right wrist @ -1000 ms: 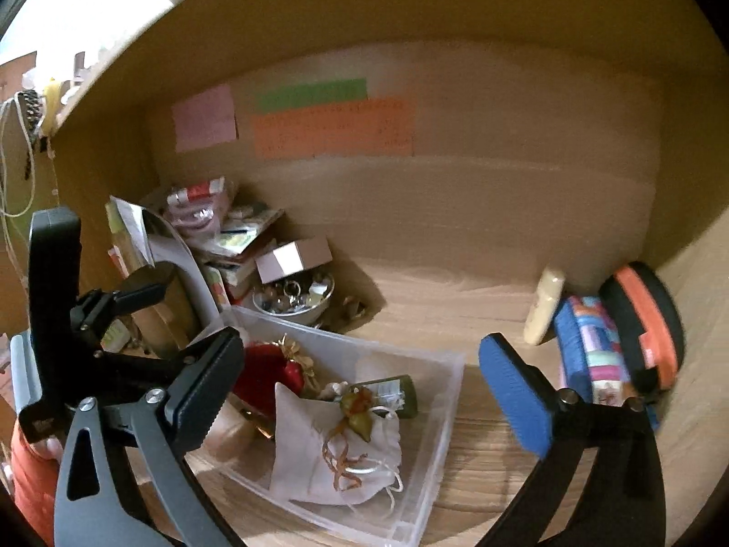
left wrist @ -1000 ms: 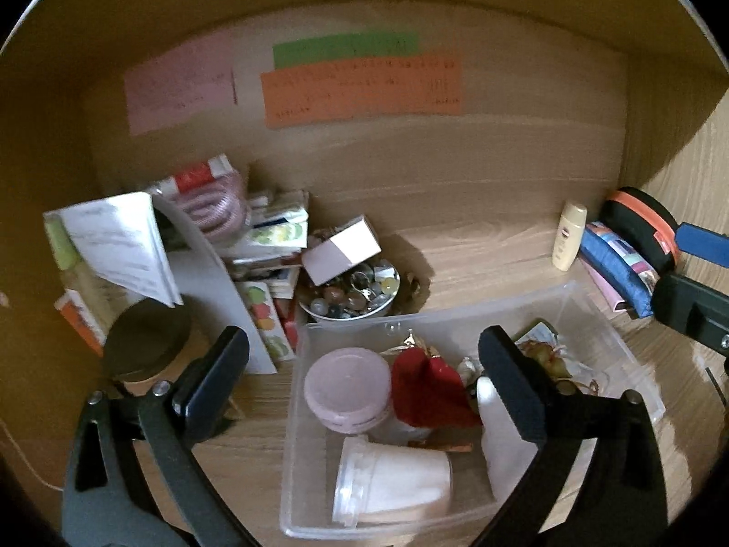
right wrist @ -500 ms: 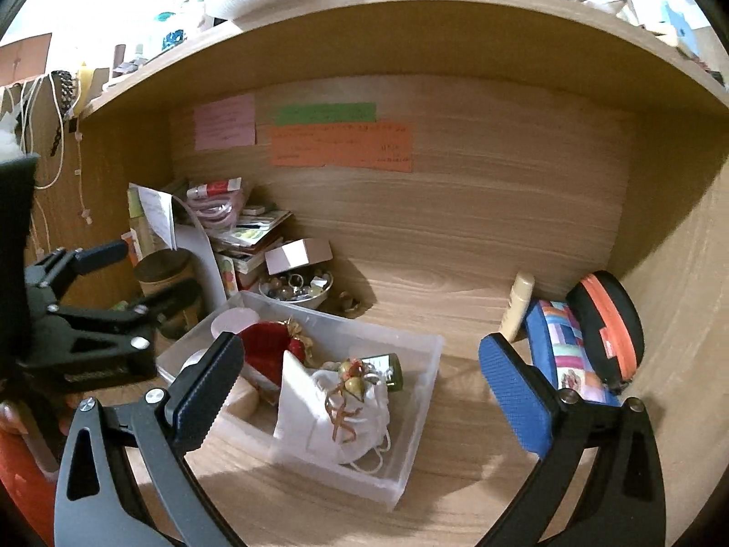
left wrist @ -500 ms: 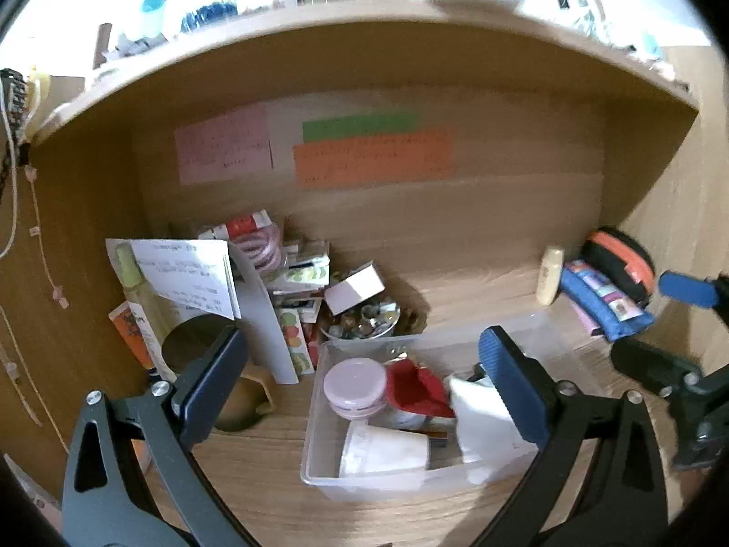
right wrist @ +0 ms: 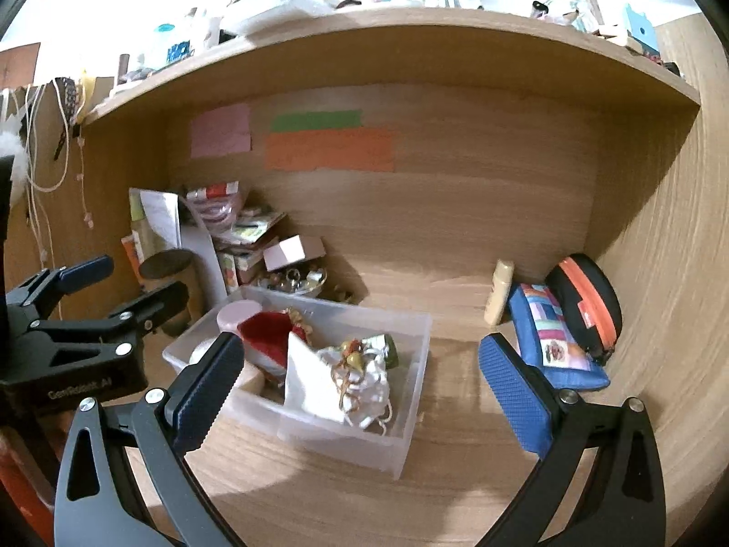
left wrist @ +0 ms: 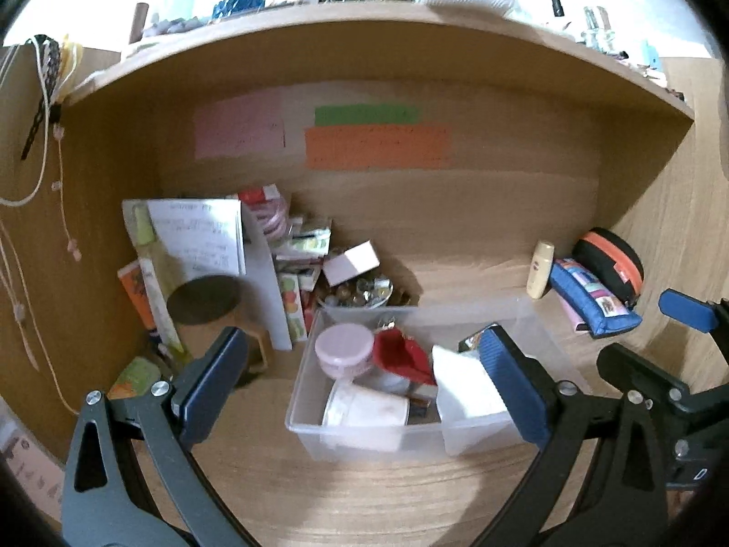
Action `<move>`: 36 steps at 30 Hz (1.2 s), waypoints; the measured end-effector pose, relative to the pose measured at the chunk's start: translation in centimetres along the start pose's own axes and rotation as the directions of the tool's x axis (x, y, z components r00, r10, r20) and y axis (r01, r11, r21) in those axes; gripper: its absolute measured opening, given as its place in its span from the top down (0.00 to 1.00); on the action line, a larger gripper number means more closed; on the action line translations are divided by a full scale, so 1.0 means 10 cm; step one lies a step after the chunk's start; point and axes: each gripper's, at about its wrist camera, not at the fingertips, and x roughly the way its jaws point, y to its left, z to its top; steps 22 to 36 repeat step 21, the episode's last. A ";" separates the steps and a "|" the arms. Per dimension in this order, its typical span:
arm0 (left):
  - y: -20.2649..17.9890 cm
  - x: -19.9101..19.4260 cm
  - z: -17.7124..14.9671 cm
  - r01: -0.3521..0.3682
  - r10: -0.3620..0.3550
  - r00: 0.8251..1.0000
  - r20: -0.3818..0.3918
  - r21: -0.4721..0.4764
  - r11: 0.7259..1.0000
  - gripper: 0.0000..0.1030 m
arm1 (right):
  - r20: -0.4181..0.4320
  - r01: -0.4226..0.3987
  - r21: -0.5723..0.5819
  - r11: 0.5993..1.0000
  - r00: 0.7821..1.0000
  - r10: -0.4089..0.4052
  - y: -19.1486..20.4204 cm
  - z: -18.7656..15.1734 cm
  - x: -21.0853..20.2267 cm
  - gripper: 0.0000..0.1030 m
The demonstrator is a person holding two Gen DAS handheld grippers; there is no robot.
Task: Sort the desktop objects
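Note:
A clear plastic bin (left wrist: 314,435) (right wrist: 410,428) sits on the wooden desk in the middle. It holds a pink-lidded jar (left wrist: 344,350), a red pouch (left wrist: 401,358) (right wrist: 269,332), a white cup on its side (left wrist: 364,410) and a white drawstring bag (right wrist: 360,378). My left gripper (left wrist: 360,387) is open and empty, held back in front of the bin. My right gripper (right wrist: 360,378) is open and empty, in front of the bin's right side; it also shows at the right of the left wrist view (left wrist: 656,342).
At the back left stand papers and boxes (left wrist: 200,237), a dark-lidded jar (left wrist: 202,298) and a bowl of trinkets (left wrist: 360,291). At the right lie a cream bottle (left wrist: 540,269), a blue pencil case (left wrist: 592,296) and a black-orange pouch (left wrist: 610,260). A shelf (left wrist: 364,18) hangs overhead.
Both grippers have pulled back and up from the bin; it looks smaller and the shelf above has come into view. Both stay open and empty.

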 end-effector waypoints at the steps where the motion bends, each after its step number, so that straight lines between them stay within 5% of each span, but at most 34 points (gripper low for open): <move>1: 0.00 0.00 -0.02 -0.005 0.005 1.000 -0.005 -0.001 1.000 0.00 | -0.007 0.002 0.000 1.000 1.000 -0.002 0.01 -0.02 0.01 0.00; 36: 0.10 0.05 -0.33 0.007 -0.009 0.996 -0.090 -0.025 1.000 0.00 | -0.087 0.018 0.028 0.999 0.996 -0.015 0.01 -0.18 0.15 0.00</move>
